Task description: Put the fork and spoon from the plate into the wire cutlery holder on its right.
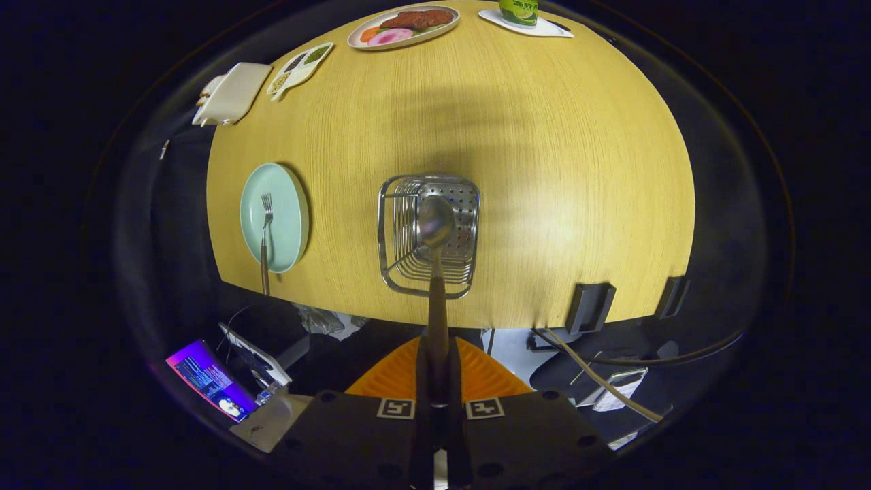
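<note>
Gripper point(437, 367) fingers pinch spoon point(436, 224) handle; spoon points straight ahead, bowl over open top of wire holder point(429, 235). Fork point(265, 235) lies on plate point(282, 197), left of holder, handle toward near table edge.

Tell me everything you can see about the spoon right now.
The spoon looks like shiny metal at the bowl, with a darker, brownish handle. The gripper holds it by the handle, jaws closed on it from both sides, so it points straight ahead. Its rounded bowl hangs over the open top of the wire cutlery holder, which stands on the wooden table. Whether the bowl touches the holder cannot be told.
</note>
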`<action>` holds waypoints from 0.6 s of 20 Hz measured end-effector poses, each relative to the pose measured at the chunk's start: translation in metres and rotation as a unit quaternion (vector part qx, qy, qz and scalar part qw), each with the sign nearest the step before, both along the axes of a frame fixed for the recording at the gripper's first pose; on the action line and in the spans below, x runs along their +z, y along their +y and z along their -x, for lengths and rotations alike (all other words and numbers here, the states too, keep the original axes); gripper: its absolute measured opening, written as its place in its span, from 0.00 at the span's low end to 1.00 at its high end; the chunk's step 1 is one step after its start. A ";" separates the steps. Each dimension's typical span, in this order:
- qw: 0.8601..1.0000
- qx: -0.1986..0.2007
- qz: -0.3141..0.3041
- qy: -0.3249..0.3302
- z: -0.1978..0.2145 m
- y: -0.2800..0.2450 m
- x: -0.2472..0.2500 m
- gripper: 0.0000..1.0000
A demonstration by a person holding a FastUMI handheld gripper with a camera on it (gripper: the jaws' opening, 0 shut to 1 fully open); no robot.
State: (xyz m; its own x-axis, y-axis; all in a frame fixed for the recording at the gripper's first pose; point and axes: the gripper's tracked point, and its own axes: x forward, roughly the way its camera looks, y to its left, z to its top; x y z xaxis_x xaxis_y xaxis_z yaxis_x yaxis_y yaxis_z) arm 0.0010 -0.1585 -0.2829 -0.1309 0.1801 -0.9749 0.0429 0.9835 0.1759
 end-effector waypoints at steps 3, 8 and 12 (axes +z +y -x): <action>1.000 -0.005 -0.015 -0.011 -0.006 0.009 0.005 0.19; 0.995 -0.030 -0.025 -0.087 -0.016 0.003 0.041 0.99; 0.977 -0.066 -0.027 -0.201 -0.035 0.007 0.093 0.99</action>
State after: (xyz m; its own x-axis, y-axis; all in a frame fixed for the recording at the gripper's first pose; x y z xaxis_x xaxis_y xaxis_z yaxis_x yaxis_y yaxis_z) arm 0.0357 -0.1513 -0.1896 0.2892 0.2227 -0.9310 0.0857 0.9626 0.2569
